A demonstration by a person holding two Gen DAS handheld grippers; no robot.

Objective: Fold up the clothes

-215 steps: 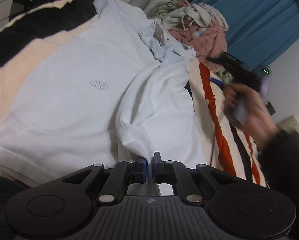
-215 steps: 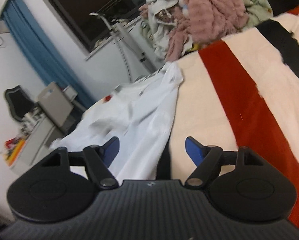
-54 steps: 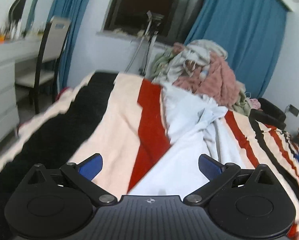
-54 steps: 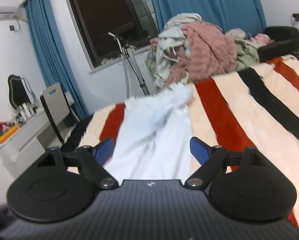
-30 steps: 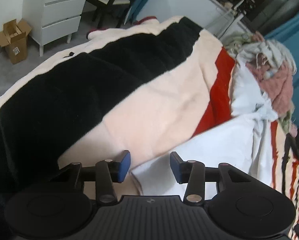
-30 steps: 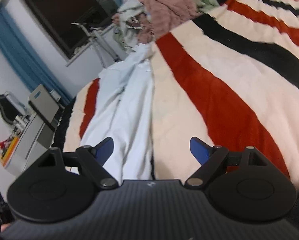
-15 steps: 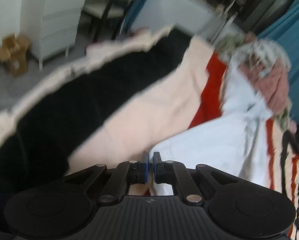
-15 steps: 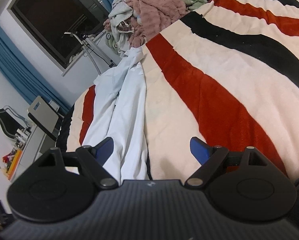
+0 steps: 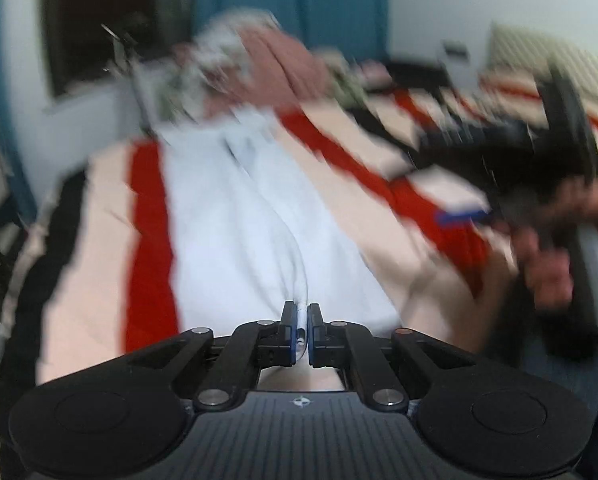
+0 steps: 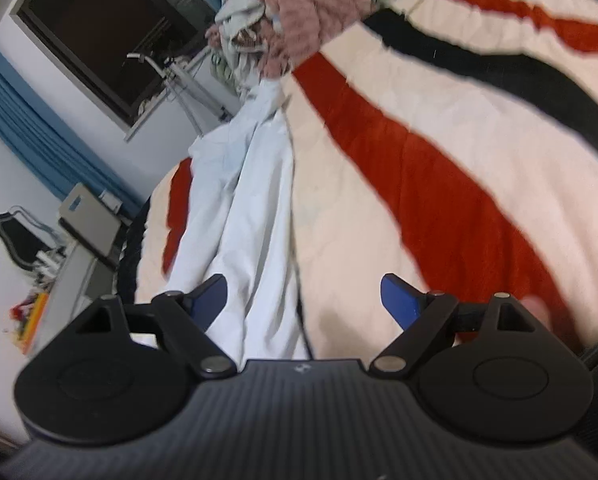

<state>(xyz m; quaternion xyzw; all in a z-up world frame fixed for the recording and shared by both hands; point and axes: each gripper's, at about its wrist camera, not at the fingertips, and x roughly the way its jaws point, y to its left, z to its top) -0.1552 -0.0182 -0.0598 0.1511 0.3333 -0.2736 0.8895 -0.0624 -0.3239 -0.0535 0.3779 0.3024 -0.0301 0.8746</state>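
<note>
A pale blue-white garment [image 9: 239,216] lies in a long, narrow strip on the striped blanket [image 9: 95,264], running away from me toward the clothes pile. My left gripper [image 9: 302,322] is shut on the near edge of that garment, a thin fold of cloth pinched between its pads. This view is blurred by motion. In the right wrist view the same garment [image 10: 251,200] runs up the left side, and my right gripper [image 10: 303,294] hovers open over its near end and the blanket [image 10: 439,184], holding nothing. The right gripper [image 9: 465,216] and the hand holding it show at the left view's right side.
A heap of unfolded clothes [image 10: 295,12], pink and white, sits at the far end of the bed. Beyond it are a dark window [image 10: 107,44] and blue curtains [image 10: 23,116]. A chair and desk [image 10: 83,216] stand to the left of the bed.
The left gripper closed on the garment's corner, then swung and rolled so the garment now runs straight ahead. The right gripper stayed open and almost still.
</note>
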